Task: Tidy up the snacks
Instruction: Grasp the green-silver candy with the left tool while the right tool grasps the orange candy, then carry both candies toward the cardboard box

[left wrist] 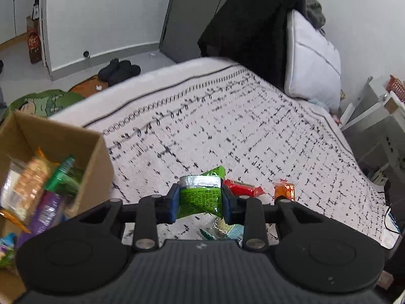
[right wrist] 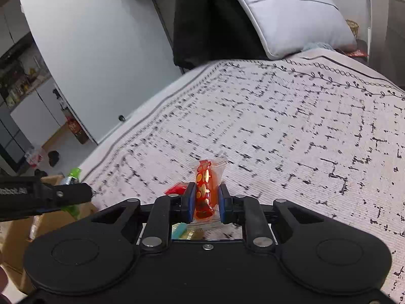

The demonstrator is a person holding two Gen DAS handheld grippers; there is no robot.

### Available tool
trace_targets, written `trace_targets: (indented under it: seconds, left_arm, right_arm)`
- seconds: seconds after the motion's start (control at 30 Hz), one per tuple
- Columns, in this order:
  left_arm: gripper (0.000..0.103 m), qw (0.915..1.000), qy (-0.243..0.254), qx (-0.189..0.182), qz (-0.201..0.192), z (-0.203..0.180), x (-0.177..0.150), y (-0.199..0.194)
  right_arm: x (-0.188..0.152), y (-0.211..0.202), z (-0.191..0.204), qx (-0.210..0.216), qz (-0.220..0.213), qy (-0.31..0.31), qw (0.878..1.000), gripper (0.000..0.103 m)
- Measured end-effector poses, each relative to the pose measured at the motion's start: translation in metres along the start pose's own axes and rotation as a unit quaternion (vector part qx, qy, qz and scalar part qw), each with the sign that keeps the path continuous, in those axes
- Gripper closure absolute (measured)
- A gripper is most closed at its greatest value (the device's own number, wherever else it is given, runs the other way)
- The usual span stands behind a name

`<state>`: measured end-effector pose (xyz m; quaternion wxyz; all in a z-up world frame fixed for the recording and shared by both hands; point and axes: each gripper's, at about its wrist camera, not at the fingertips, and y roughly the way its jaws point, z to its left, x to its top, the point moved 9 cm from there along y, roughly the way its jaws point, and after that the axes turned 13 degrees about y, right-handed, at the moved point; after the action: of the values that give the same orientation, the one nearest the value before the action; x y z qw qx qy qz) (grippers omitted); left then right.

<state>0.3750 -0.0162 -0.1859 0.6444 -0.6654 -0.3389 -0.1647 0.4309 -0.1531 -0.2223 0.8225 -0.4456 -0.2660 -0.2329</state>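
Note:
My left gripper (left wrist: pixel 200 198) is shut on a green snack packet (left wrist: pixel 201 197) and holds it above the patterned bedspread (left wrist: pixel 227 126), to the right of an open cardboard box (left wrist: pixel 93 149) that holds several snack packets. My right gripper (right wrist: pixel 204 198) is shut on an orange-red snack packet (right wrist: pixel 205 190), held upright above the bed; this packet also shows in the left wrist view (left wrist: pixel 284 190). A red packet (left wrist: pixel 241 187) lies on the bed between the two grippers. A teal and clear packet (left wrist: pixel 222 230) lies under the left gripper.
A white pillow (left wrist: pixel 314 58) and dark clothing (left wrist: pixel 253 25) stand at the head of the bed. Black slippers (left wrist: pixel 119 71) and a green mat (left wrist: pixel 48 101) lie on the floor beyond the box. White shelving (left wrist: pixel 379 116) stands at the right.

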Motion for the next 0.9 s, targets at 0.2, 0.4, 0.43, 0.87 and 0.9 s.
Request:
trace_targets:
  seconds: [0.2, 0.4, 0.43, 0.87, 0.9]
  left_arm:
    - [0.071, 0.9995, -0.007, 0.021, -0.022, 0.03, 0.016, -0.039]
    - [0.071, 0.9981, -0.033, 0.042, -0.03, 0.064, 0.021, -0.069]
    - [0.071, 0.9979, -0.037, 0.044, -0.031, 0.069, 0.02, -0.073]
    - [0.07, 0.9943, -0.081, 0.065, -0.026, 0.127, 0.012, -0.117]
    - [0.07, 0.994, -0.084, 0.066, -0.025, 0.13, 0.011, -0.12]
  right_arm:
    - [0.001, -0.01, 0.022, 0.032, -0.018, 0.002, 0.999, 0.085]
    - [0.0, -0.018, 0.044, 0.054, -0.023, 0.0, 0.998, 0.086]
    - [-0.001, -0.02, 0.048, 0.058, -0.024, -0.001, 0.998, 0.086]
    - [-0.007, -0.037, 0.102, 0.126, -0.025, -0.018, 0.991, 0.086]
    - [-0.009, -0.038, 0.107, 0.132, -0.024, -0.021, 0.991, 0.086]
